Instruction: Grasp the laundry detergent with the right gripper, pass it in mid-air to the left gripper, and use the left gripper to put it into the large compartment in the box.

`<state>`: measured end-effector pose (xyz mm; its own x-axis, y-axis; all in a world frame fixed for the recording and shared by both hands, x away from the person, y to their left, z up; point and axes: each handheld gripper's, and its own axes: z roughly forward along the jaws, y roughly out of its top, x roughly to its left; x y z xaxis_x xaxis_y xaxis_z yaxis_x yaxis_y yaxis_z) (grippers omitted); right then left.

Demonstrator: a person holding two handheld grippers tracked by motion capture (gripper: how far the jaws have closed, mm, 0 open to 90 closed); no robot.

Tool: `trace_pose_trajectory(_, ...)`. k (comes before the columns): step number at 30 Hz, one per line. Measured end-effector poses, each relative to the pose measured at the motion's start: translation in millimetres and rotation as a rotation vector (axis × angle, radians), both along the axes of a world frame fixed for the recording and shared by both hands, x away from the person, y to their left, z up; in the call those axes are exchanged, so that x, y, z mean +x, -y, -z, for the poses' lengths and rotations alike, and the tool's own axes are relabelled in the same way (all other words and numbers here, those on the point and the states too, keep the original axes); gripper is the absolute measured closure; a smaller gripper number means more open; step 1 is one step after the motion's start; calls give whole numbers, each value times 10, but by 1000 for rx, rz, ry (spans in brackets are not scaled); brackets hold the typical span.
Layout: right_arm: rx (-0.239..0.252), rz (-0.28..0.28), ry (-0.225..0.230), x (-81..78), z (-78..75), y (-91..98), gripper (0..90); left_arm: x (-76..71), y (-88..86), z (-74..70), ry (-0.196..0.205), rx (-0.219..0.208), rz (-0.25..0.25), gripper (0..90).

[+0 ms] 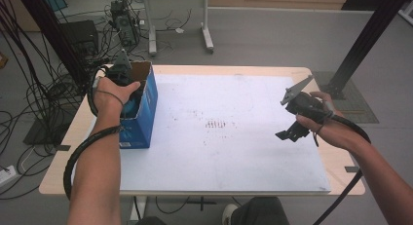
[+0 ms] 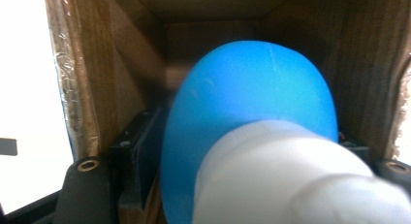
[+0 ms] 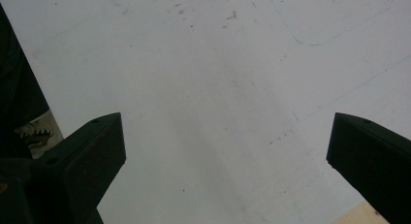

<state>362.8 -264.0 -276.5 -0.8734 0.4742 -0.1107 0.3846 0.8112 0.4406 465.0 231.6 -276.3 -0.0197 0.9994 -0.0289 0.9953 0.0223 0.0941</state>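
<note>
Here the left hand-held gripper (image 1: pixel 127 91) reaches down into the open top of a blue cardboard box (image 1: pixel 146 113) that stands at the left edge of the worktop (image 1: pixel 219 161). It looks like a placing step, with the box walls serving to keep the thing from rolling off. In the left gripper view a blue and white bottle (image 2: pixel 252 136) sits between the two black jaws, its white neck nearest the camera and its rounded blue body pointing deeper into the brown cardboard interior. The jaws stand narrowly apart beside it; whether the pads press on the bottle or have let go cannot be told, since the bottle hides the contact. The bottle is smooth and glossy, bright blue with a faint scratch across its shoulder, and its white end is blurred by closeness.

Farther right, the right hand-held gripper (image 1: pixel 290 132) hangs above the white mat (image 1: pixel 243 103), jaws spread wide with nothing between them, apparently kept clear while the left works. Beyond the worktop lie cables and a second table's legs.
</note>
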Motion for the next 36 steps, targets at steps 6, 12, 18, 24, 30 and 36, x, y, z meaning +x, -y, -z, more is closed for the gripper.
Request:
trace_pose_trajectory(6,4,0,5,-4,-14,-23,4,-10,7,-38,2,12,11,291)
trace_pose_trajectory(12,4,-6,8,-10,-27,-41,4,-33,0,-115,17,4,15,288)
trace_pose_trajectory(18,11,-16,12,-25,-35,-83,4,-62,24,-197,24,3,27,272)
trace_pose_trajectory(24,21,-17,18,-39,-54,-104,4,-99,60,-286,31,8,40,266)
trace_pose_trajectory(30,23,-15,23,-68,-73,-90,4,-147,81,-364,33,3,46,256)
trace_pose_trajectory(36,28,-6,30,-100,-109,-79,4,-205,102,-504,44,5,57,256)
